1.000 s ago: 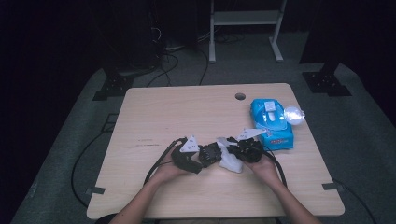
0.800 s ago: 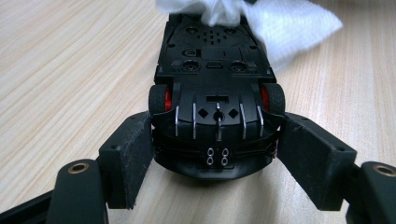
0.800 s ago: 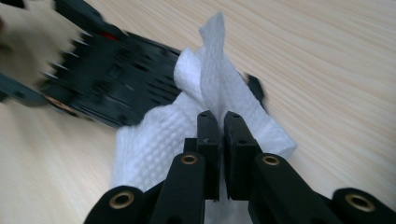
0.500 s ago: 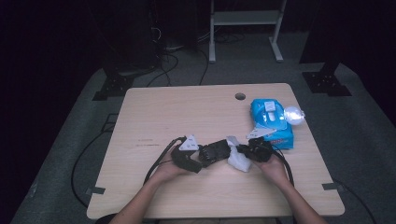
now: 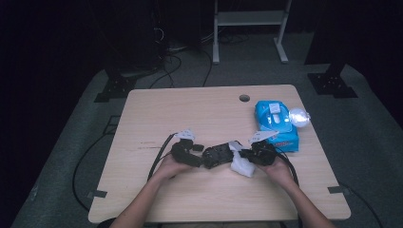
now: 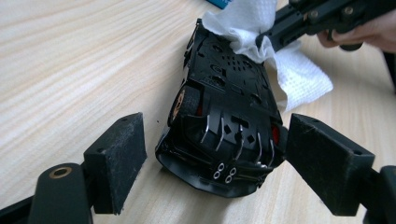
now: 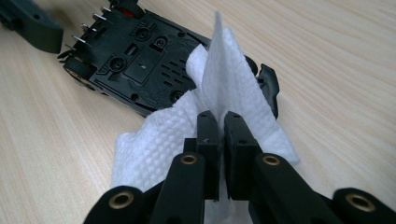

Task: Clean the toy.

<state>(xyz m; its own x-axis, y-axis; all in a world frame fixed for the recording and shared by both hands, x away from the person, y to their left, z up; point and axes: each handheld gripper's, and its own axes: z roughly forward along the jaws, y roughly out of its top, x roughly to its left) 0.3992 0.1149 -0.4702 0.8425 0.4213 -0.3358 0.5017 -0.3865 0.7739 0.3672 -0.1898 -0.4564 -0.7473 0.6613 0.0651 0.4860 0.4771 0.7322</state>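
White wipe (image 7: 219, 93) pinched in the right gripper (image 7: 223, 126) over the upturned toy car (image 6: 229, 126); left gripper (image 6: 215, 154), just opening, seemingly brushes its rear.

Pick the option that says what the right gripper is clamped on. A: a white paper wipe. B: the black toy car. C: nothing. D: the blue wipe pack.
A: in the right gripper view the right gripper has its jaws pinched together on the white wipe, which drapes over the underside of the black toy car.
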